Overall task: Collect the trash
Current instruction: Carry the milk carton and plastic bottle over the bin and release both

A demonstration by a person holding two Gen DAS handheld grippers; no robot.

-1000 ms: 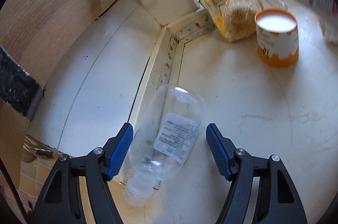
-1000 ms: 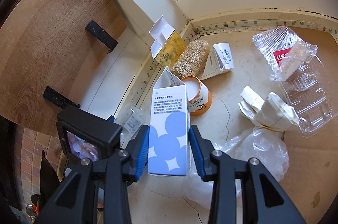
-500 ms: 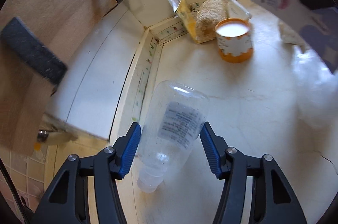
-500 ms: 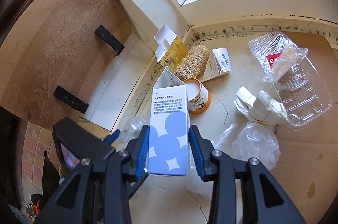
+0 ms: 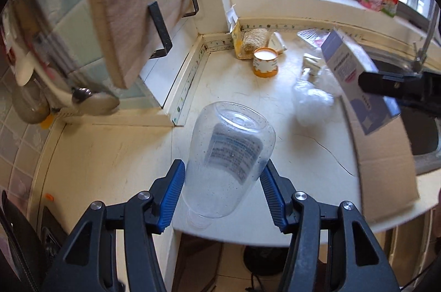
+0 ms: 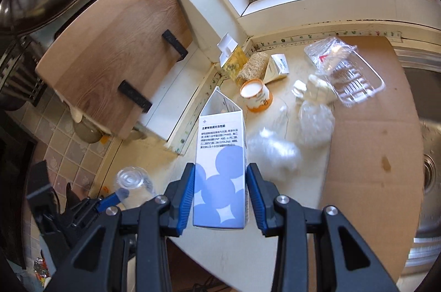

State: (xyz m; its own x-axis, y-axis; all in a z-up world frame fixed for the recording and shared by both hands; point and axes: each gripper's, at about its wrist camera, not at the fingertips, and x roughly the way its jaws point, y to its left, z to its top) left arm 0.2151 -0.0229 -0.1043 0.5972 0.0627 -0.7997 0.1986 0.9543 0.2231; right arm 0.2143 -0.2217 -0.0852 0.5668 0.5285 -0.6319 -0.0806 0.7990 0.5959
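Carry step: both items are lifted clear of the counter (image 5: 275, 104). The clear plastic bottle (image 5: 228, 159) is pinched by the left gripper (image 5: 222, 195), blue pads against its sides, neck toward the camera, base pointing away, long axis along the fingers. The blue-and-white carton (image 6: 219, 170) is clamped upright in the right gripper (image 6: 219, 202), gabled top away. A bin is judged needed next; none is seen. Farther off, the orange cup (image 6: 256, 96), plastic bags (image 6: 314, 121) and clear tray (image 6: 347, 74) are left uncollected.

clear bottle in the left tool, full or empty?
Empty, as far as the pictures show: the clear bottle is see-through from base to neck, with only droplets on its walls and no liquid line. Whether it has a cap, cannot tell.
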